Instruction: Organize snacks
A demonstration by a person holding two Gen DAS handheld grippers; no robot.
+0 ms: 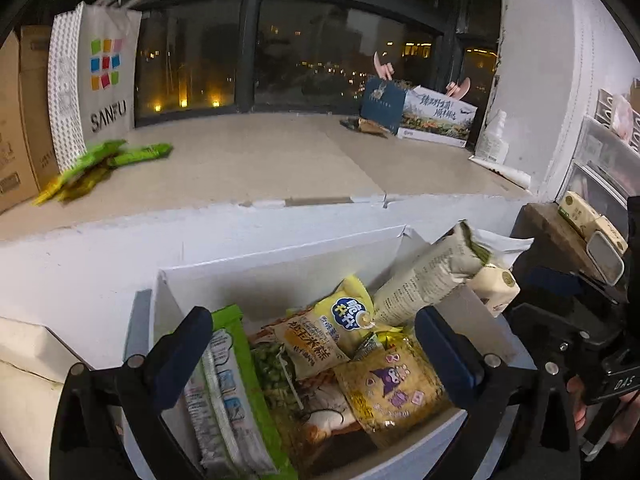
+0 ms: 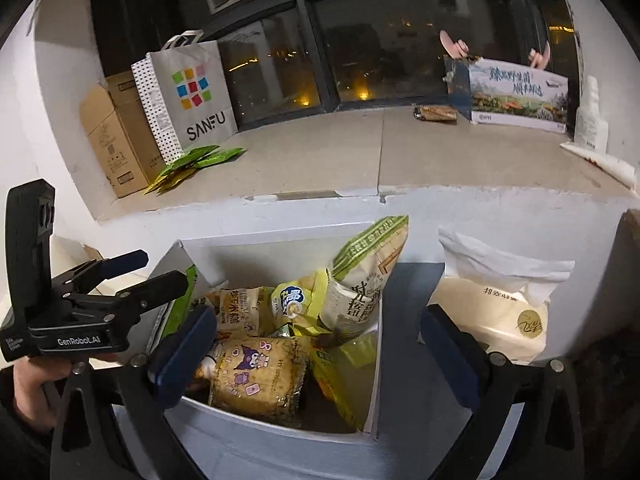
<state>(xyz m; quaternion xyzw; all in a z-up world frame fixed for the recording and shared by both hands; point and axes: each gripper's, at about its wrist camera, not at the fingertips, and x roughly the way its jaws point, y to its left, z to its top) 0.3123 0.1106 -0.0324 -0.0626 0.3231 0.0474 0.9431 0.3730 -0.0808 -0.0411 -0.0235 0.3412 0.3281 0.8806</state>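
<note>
Snacks (image 1: 320, 364) fill the white box (image 1: 280, 264) below the window ledge. Above it, tilted downward, the left claw (image 1: 316, 344) and right claw (image 2: 320, 344) gape apart, holding nothing.

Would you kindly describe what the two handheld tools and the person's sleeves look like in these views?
Both are black plastic tools with scissor-like linkage arms, silver rivets and dark blue pads on the fingers. The left tool, seen from the right wrist view, carries white "GenRobot.AI" lettering on its body and an upright black block at the back. The right tool has a light rounded-rectangle tip pad. A dark sleeve shows at the wrist.
</note>
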